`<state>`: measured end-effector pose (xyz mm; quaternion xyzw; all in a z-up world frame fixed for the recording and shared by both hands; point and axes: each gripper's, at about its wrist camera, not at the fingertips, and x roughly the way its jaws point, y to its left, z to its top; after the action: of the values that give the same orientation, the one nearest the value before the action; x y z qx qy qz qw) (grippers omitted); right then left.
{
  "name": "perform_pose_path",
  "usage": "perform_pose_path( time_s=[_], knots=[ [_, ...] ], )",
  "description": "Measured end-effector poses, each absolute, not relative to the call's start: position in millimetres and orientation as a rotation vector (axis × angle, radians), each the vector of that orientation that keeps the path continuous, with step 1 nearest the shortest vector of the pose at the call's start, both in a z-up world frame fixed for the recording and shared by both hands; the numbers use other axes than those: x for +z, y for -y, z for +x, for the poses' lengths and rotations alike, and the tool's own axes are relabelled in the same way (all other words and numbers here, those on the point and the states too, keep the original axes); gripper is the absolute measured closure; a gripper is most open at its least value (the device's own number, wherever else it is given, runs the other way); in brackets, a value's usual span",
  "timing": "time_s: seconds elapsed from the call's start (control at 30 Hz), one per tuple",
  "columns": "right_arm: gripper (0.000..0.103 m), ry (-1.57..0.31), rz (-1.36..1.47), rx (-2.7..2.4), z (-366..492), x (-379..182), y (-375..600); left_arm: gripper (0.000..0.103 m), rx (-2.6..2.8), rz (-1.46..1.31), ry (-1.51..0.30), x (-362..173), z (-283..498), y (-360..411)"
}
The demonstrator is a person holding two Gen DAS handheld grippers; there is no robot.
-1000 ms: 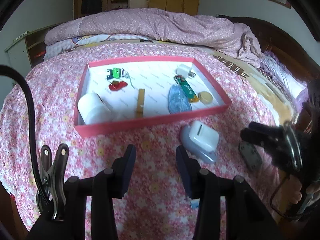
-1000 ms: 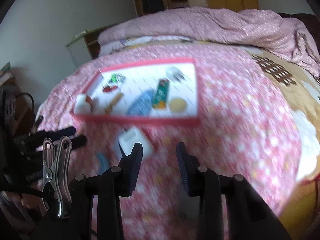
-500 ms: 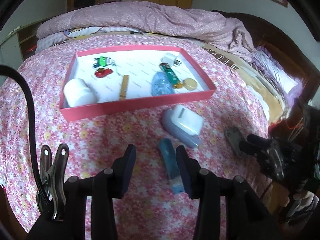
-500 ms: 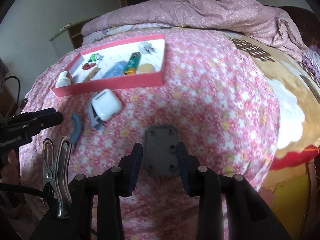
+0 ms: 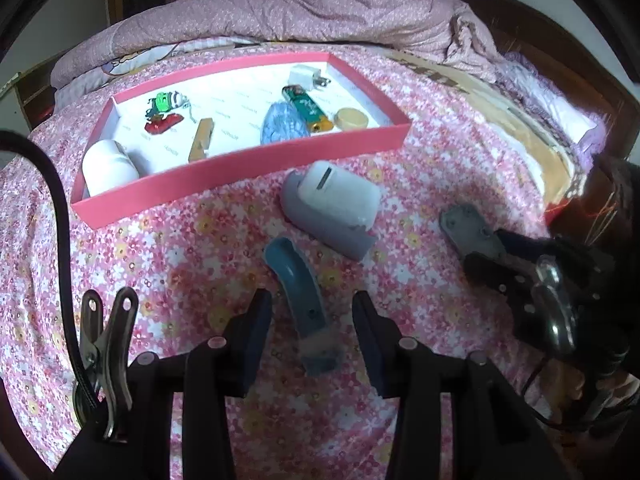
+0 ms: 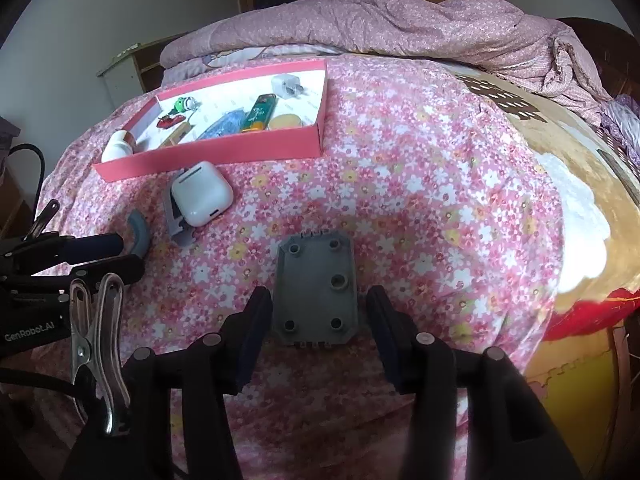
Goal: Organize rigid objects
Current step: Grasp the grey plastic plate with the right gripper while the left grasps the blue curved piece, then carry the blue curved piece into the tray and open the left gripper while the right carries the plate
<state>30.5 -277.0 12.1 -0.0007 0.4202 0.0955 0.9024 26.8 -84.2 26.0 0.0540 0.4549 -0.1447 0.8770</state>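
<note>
Right gripper: jaws have just been opening and now stand one on each side of the grey plate. A sliver of bedspread shows on both sides, so the pads do not press on it. The plate lies flat on the floral bedspread. Its long axis runs along the gripper's pointing line, with the short width across the jaws. Judgement: a straight closing pinch would catch the two long edges.

Left gripper: jaws parted, not holding. The blue curved piece lies between them, its near end blurred and nearly level with the fingertips. Its long axis runs away from the gripper and bends left at the far end. There is a gap to both pads.

Each arm is nearer its own piece: the left to the blue one, the right to the plate. In the left view the right gripper sits over the plate's near end.

The white case rests on a grey holder just beyond the blue piece, close to the near wall of the red tray.

Room: the tray lies beyond and left of the plate. Its floor is partly filled, with the barest patch at mid-back. The bedspread to the right of the plate is bare. The bed's right edge is well apart from the plate. Judgement: the tray's near wall must be cleared by lifting before carrying inward.
</note>
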Motion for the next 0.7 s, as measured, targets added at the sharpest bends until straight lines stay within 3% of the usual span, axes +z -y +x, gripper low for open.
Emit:
perform_pose_path(
  time_s=[0.23,0.27,0.33,0.7],
  knots=[
    [0.051,-0.850,0.006,0.219,28.5,8.9,282.0,0.059,-0.233,0.182,-0.909,16.6,28.8,87.8],
    [0.051,-0.846,0.005,0.218,27.7,8.3,281.7,0.061,-0.235,0.184,-0.906,16.4,28.6,87.8],
    [0.051,-0.841,0.000,0.215,27.4,7.9,280.9,0.081,-0.249,0.188,-0.902,17.2,28.2,87.9],
    [0.050,-0.836,-0.022,0.204,28.3,7.8,277.4,0.092,-0.277,0.092,-0.922,25.3,30.7,65.3]
  ],
)
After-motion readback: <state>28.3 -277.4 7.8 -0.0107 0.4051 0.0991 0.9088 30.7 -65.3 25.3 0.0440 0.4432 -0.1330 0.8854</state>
